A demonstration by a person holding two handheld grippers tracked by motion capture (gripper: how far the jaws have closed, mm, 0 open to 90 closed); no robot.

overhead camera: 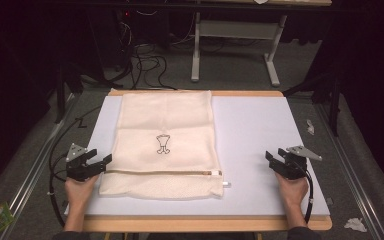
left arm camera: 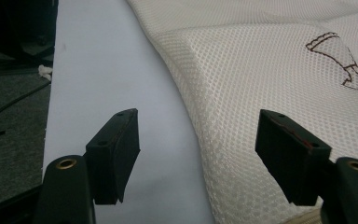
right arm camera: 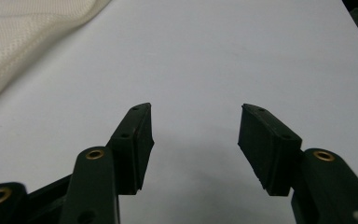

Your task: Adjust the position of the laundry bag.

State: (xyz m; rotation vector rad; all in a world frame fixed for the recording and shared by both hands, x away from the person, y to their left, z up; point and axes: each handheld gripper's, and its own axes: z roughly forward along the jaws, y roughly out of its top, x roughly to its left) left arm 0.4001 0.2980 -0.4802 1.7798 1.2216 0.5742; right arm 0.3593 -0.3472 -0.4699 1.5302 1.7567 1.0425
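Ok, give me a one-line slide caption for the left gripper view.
Open left claw straddling the edge of a cream mesh bag lying flat on the white table.

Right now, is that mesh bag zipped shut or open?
Shut, it seems: the bag lies flat, its zipper line unbroken, with the pull at the right end.

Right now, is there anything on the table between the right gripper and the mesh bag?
Nothing visible stands between them. The right gripper is open over the bare white table top, and the mesh bag lies flat further to its left. The nearest part of the bag is its zipper pull.
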